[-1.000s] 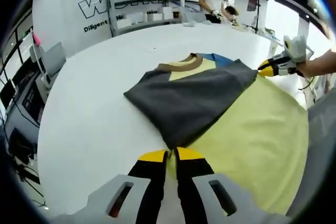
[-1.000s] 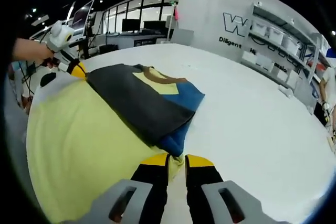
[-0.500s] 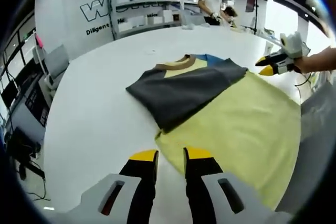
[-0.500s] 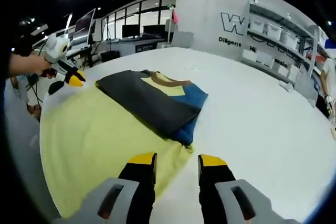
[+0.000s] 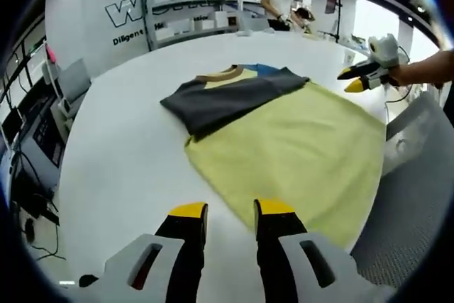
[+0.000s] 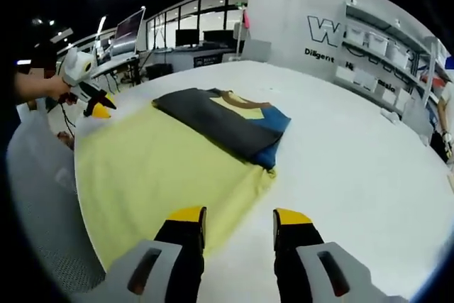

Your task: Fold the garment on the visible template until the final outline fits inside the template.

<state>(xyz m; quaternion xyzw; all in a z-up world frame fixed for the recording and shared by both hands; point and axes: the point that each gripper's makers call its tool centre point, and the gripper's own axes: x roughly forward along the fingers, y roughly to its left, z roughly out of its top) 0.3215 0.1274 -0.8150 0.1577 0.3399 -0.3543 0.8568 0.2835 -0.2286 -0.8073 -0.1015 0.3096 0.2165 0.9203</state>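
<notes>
Left gripper view looks along the left gripper (image 5: 230, 211), whose yellow-tipped jaws stand apart with nothing between them, hovering just short of the near edge of the garment (image 5: 284, 150). The garment lies flat on the white table (image 5: 120, 161): a wide yellow body with dark grey sleeves folded across its upper part, a brown collar and a blue patch beyond. In the right gripper view the right gripper (image 6: 240, 218) also has its jaws parted and holds nothing, its tips over the table at the yellow hem. Each gripper appears in the other's view, held in a hand at the far side of the garment. Shelving (image 5: 198, 5) with bins stands beyond the table.
</notes>
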